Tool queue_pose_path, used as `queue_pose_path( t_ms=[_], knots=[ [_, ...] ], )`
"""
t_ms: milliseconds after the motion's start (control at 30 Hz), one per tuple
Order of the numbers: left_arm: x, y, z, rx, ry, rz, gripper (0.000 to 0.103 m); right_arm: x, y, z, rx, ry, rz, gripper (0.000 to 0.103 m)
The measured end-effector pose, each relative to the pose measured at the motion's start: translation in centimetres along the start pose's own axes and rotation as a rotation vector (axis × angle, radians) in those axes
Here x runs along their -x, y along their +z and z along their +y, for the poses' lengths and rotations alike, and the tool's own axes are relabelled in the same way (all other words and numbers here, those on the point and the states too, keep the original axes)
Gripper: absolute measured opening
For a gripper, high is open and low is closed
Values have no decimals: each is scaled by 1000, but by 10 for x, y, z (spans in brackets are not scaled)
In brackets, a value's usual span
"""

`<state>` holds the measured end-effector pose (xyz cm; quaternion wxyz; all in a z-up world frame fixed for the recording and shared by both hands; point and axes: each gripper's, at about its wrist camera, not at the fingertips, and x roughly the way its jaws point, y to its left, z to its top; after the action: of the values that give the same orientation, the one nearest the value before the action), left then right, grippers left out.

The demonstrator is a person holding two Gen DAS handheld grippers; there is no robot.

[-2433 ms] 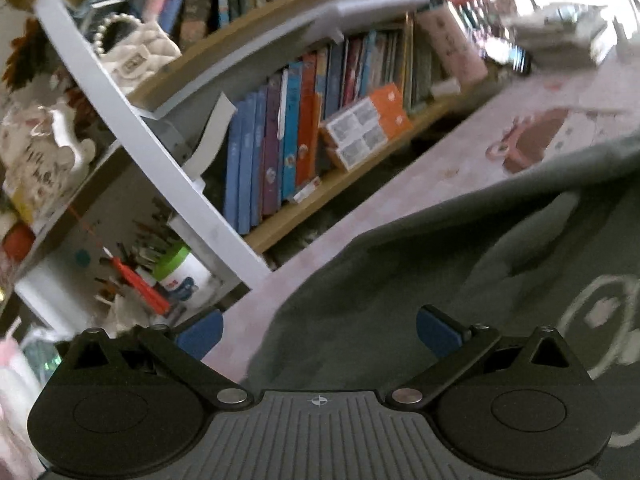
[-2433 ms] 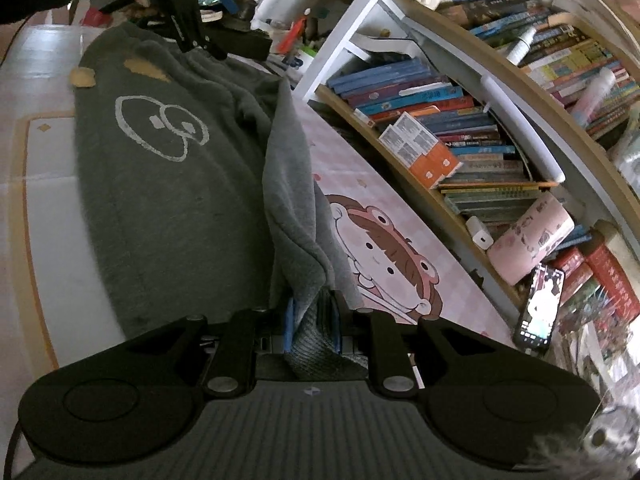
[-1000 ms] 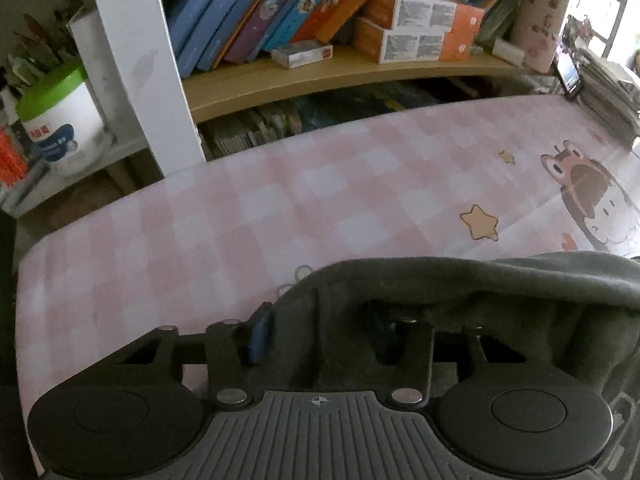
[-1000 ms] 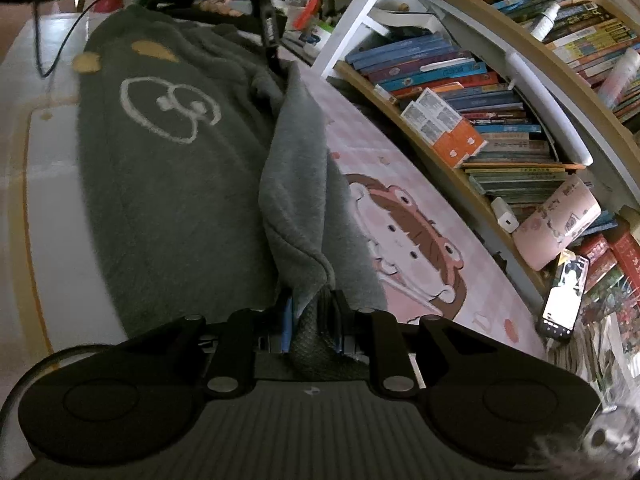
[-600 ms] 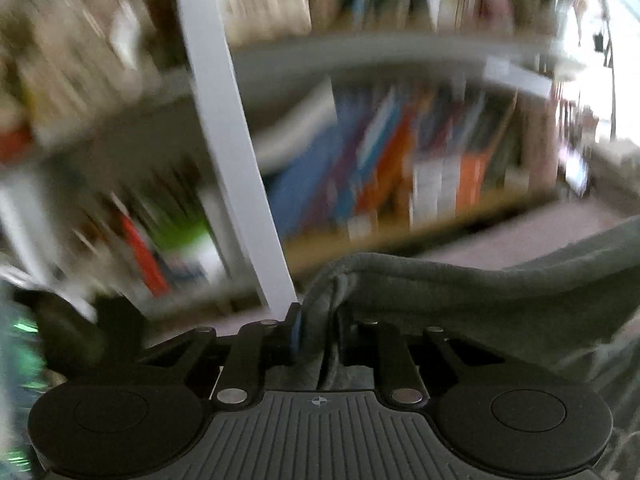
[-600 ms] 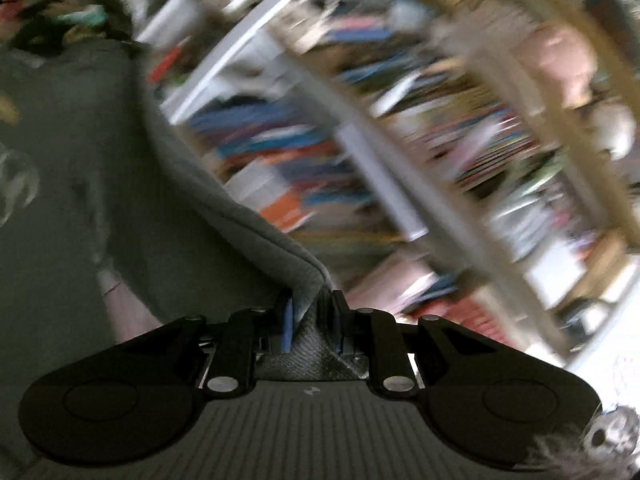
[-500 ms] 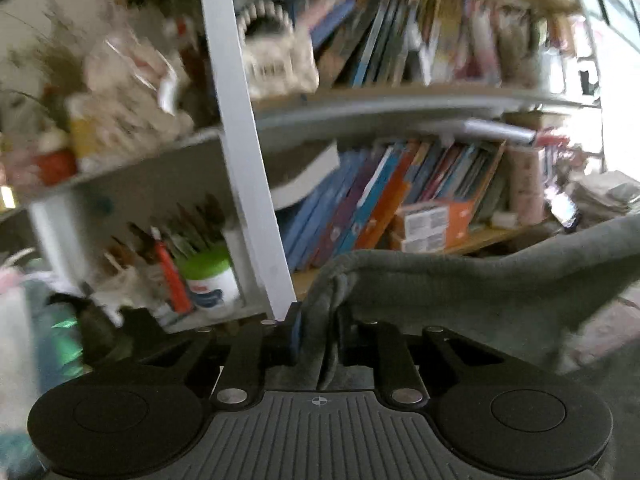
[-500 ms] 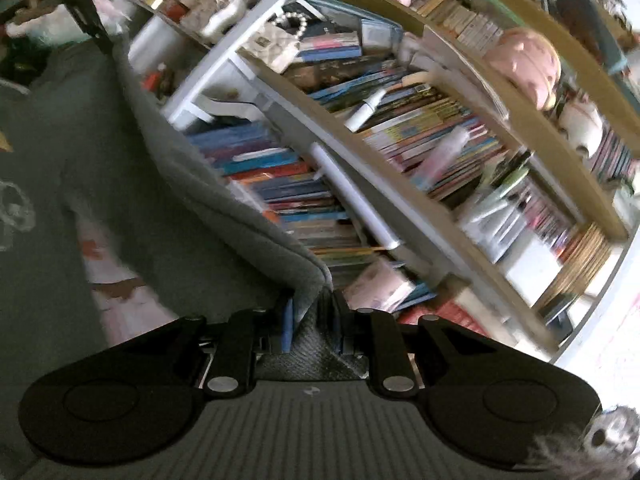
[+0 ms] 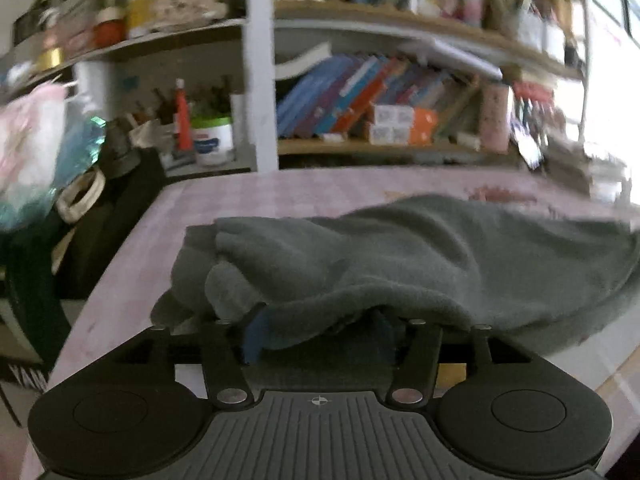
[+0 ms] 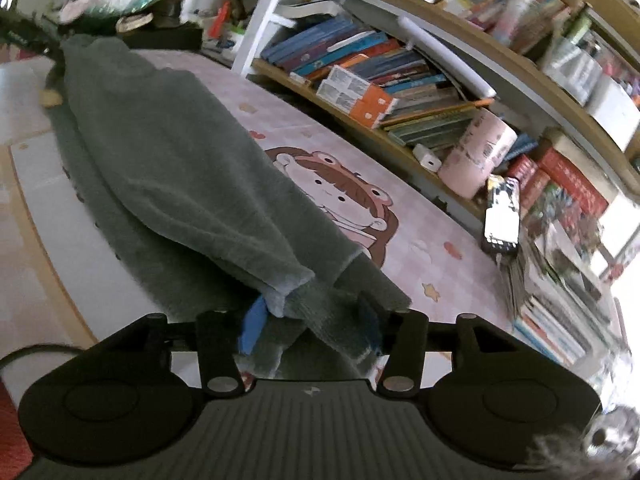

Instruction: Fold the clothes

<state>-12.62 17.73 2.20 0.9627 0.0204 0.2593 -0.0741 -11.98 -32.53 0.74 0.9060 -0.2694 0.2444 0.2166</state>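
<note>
**Grey fleece garment folded lengthwise on a pink checked surface**

A thick, fuzzy grey-green garment (image 10: 180, 168) lies stretched along the surface (image 10: 400, 248), which wears a smooth pink checked cover printed with a cartoon child in a frog hat and small stars. One long side of the garment is doubled over onto the rest, leaving a soft rounded fold and a paler ribbed cuff near the camera.

The left hand-held gripper (image 9: 320, 332) has just been opening. Its black arms stand apart and its blue pad shows, with loose cloth draped over and between the jaws, not pinched.

The right hand-held gripper (image 10: 310, 324) has likewise just been opening. The cuff end rests slack between its spread blue pads.

Behind the surface runs a bookshelf (image 10: 400, 92) of pale wood with white uprights, crowded with upright and leaning books, orange-and-white cardboard boxes (image 10: 356, 94) and a pink patterned cylinder lying on its side (image 10: 476, 156). The left wrist view is blurred.
</note>
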Motion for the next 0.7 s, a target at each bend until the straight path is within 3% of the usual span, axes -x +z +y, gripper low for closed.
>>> queue_pose_path(
  t_ms=[200, 333, 433, 533, 700],
  knots=[
    [34, -4, 1, 66, 63, -102, 90, 31, -10, -10, -130, -59, -19, 56],
    [55, -10, 0, 97, 87, -158, 92, 63, -28, -16, -153, -252, 16, 56],
    [70, -12, -2, 94, 86, -195, 92, 97, -45, -18, -83, -414, 64, 56],
    [82, -8, -4, 69, 105, -223, 93, 137, -61, -19, 24, -540, 132, 63],
    [92, -3, -12, 15, 208, -226, 99, 187, -85, -4, 186, -630, 214, 71]
  ],
)
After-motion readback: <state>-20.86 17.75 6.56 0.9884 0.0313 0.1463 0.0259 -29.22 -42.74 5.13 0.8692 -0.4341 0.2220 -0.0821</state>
